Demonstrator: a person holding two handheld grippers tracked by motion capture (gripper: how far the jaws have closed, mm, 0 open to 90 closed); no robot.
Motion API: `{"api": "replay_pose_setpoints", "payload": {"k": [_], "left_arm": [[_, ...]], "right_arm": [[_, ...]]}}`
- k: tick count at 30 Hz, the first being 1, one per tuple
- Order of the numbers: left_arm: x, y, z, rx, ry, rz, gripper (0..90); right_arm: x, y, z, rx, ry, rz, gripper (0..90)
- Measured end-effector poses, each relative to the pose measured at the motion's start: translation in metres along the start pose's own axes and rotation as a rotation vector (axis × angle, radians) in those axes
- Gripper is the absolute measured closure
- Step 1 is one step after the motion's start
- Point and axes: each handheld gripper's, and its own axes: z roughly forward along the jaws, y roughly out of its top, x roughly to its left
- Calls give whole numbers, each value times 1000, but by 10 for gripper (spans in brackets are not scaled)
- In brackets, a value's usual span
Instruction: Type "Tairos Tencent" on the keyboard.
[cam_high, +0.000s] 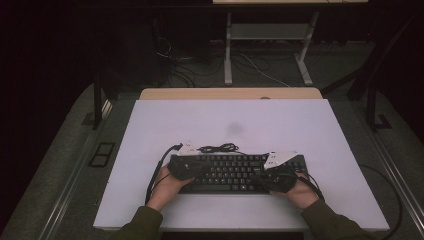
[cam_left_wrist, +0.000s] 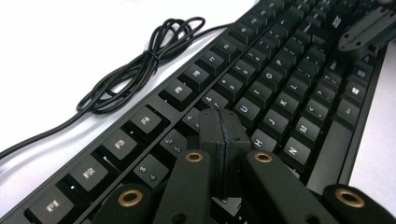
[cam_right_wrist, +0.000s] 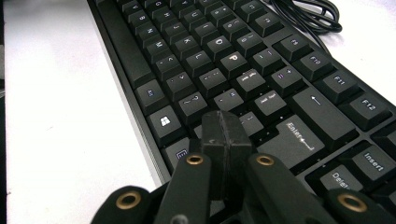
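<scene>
Over keyboard (cam_high: 230, 172), both grippers' fingers (cam_left_wrist: 219, 135) closed (empty).

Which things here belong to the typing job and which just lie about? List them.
In use: keyboard; left gripper, shut, over the number keys; right gripper, shut, near Enter.
Lying about: coiled keyboard cable; white table; floor cables.

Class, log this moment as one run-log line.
left claw: shut, over keys | right claw: shut, over keys | black rectangular plastic keyboard: flat on white table

Both claws (cam_high: 187, 167) (cam_high: 274, 181) over keyboard (cam_high: 232, 172)
</scene>
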Motion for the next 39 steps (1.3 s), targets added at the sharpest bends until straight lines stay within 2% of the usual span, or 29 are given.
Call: {"api": "replay_pose_setpoints", "payload": {"k": [5, 6, 13, 15, 16, 17, 25, 34, 36, 39], "left_arm": [[-1, -1, 1, 9, 0, -2, 885], [-1, -1, 2, 19, 4, 11, 885], [-1, -2, 1, 14, 4, 8, 885], [-1, -2, 0, 6, 2, 4, 884], [-1, -2, 0, -11, -2, -11, 884], [-1, -1, -2, -11, -3, -5, 883], [-1, -1, -10, -56, -3, -29, 819], [-1, -4, -18, -82, -3, -35, 651], [-1, -5, -19, -82, -1, -41, 576], [-1, -7, -21, -85, 12, -57, 405]], "right_arm": [[0, 0, 0, -1, 2, 2, 897], [0, 0, 0, -1, 1, 1, 897], [0, 0, 0, 0, 0, 0, 897], [0, 0, 0, 0, -1, 0, 897], [0, 0, 0, 0, -1, 0, 897], [0, 0, 0, -1, -2, -1, 897], [0, 0, 0, -1, -1, 2, 897], [0, 0, 0, 1, 2, 2, 897], [0, 0, 0, 0, 2, 2, 897], [0, 0, 0, 1, 0, -1, 897]]}}
